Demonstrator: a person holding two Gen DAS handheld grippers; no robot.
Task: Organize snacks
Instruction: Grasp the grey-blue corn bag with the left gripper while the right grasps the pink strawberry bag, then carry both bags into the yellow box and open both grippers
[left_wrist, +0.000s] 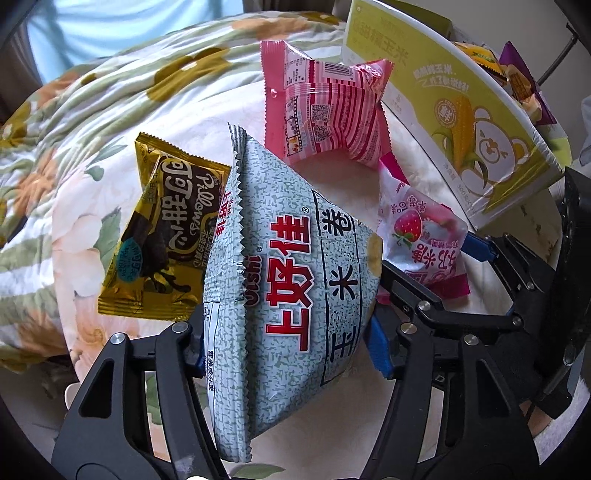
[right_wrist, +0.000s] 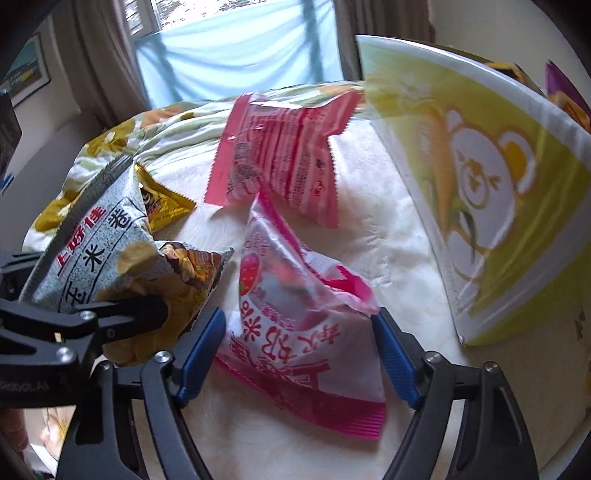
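My left gripper (left_wrist: 291, 343) is shut on a grey-green corn-roll snack bag (left_wrist: 291, 280), holding it above the bed; the bag also shows in the right wrist view (right_wrist: 110, 243). My right gripper (right_wrist: 299, 354) is open, its blue pads (right_wrist: 395, 358) on either side of a pink-and-white strawberry snack packet (right_wrist: 295, 314) lying on the bed, apart from it. That packet also shows in the left wrist view (left_wrist: 424, 236). A pink striped packet (left_wrist: 325, 107) and a gold cocoa packet (left_wrist: 162, 236) lie on the bed.
A yellow-green corn box (left_wrist: 461, 110) stands at the right with several snack packets (left_wrist: 517, 81) inside; it shows in the right wrist view (right_wrist: 491, 177). The floral quilt (left_wrist: 110, 96) is bunched at the left and back. A window (right_wrist: 240, 48) lies behind.
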